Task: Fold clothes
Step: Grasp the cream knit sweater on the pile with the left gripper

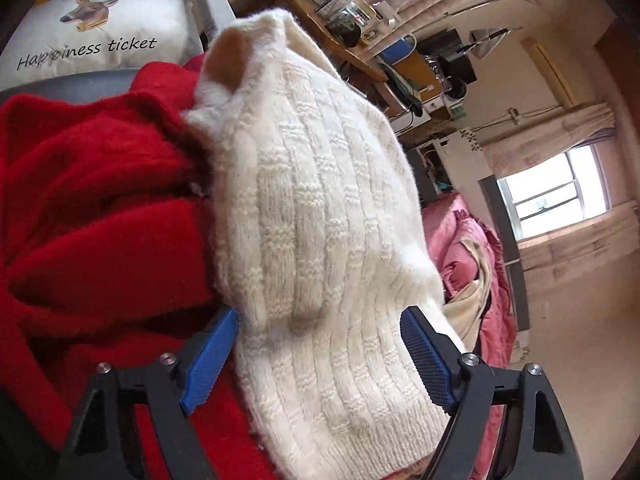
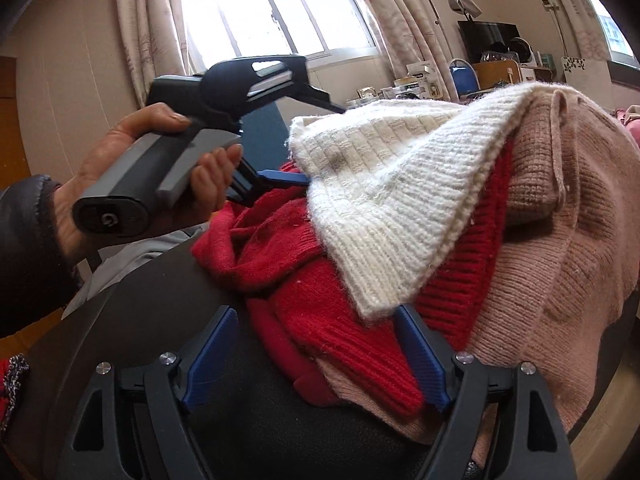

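Observation:
A cream knit sweater (image 1: pixel 320 216) lies on top of a pile, over a red sweater (image 1: pixel 88 216). My left gripper (image 1: pixel 320 364) is open, its blue pads on either side of the cream sweater's edge. In the right wrist view the cream sweater (image 2: pixel 392 200) rests on the red sweater (image 2: pixel 320 292) and a pink knit sweater (image 2: pixel 560 240). My right gripper (image 2: pixel 316 356) is open around the red sweater's cuff at the pile's near edge. The left gripper (image 2: pixel 288 178), held in a hand, reaches the cream sweater's far edge; its fingertips are partly hidden.
The pile sits on a dark round surface (image 2: pixel 160 300). A white pillow (image 1: pixel 100 36) printed "Happiness ticket" lies behind the pile. A cluttered wooden desk (image 1: pixel 340 40), pink bedding (image 1: pixel 472 260) and curtained windows (image 2: pixel 272 12) stand around the room.

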`<state>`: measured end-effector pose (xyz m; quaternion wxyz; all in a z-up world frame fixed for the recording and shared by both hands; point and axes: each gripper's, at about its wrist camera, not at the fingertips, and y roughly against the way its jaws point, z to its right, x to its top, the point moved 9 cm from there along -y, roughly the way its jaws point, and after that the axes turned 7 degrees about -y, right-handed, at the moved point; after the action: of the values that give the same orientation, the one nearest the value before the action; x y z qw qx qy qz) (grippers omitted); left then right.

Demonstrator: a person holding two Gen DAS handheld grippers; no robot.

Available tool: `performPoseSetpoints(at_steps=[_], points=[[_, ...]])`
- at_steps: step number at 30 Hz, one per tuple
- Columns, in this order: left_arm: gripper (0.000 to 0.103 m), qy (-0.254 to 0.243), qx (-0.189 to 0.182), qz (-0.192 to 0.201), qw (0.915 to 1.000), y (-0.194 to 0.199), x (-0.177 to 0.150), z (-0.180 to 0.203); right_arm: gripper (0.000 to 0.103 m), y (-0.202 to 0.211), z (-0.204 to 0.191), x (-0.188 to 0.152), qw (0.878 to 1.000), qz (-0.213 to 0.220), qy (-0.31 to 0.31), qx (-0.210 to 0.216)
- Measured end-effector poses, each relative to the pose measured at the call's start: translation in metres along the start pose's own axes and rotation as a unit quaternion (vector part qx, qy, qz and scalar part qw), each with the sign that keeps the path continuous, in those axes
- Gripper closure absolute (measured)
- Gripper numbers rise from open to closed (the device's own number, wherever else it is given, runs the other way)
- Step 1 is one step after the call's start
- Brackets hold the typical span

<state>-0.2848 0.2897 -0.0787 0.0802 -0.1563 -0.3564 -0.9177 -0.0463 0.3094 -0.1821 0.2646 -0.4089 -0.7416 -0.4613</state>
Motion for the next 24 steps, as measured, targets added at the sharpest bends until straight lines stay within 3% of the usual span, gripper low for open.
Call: performPoseSetpoints(at_steps=[4, 7, 9, 11, 12, 13, 15, 20, 24], points=[[0.020, 0.062, 0.004, -0.017, 0.9979, -0.007, -0.008, -0.025, 0.019, -0.001, -0.001, 0.000, 1.000, 0.005, 0.000, 0.001], [0.020, 0.061, 0.007, 0.000, 0.9981, 0.002, -0.014, -0.033, 0.019, -0.001, 0.000, 0.000, 1.000, 0.009, 0.001, 0.000], [0.028, 0.052, 0.006, -0.003, 0.9986, 0.003, -0.014, -0.028, 0.019, -0.001, 0.000, 0.000, 1.000, 0.013, 0.000, 0.000], [0.054, 0.024, 0.007, -0.013, 0.9996, -0.002, -0.013, -0.014, 0.019, -0.001, 0.002, 0.000, 1.000, 0.015, 0.001, -0.001], [0.061, 0.007, 0.014, -0.019, 0.9997, -0.005, -0.014, -0.007, 0.019, -0.001, 0.002, -0.001, 1.000, 0.016, 0.001, -0.001], [0.085, -0.008, 0.022, -0.023, 0.9995, -0.008, -0.014, -0.002, 0.019, -0.001, 0.002, -0.001, 1.000, 0.017, 0.002, -0.002], [0.090, -0.019, 0.021, -0.016, 0.9995, -0.005, -0.014, 0.006, 0.019, 0.000, 0.002, -0.001, 1.000, 0.018, 0.002, -0.002], [0.093, -0.020, -0.052, 0.057, 0.9968, 0.059, 0.000, 0.038, 0.019, 0.000, 0.003, 0.000, 1.000, 0.020, -0.005, 0.008], [0.098, -0.025, -0.116, 0.132, 0.9841, 0.145, 0.013, 0.058, 0.019, -0.002, 0.001, 0.000, 1.000, 0.006, -0.002, 0.002]])
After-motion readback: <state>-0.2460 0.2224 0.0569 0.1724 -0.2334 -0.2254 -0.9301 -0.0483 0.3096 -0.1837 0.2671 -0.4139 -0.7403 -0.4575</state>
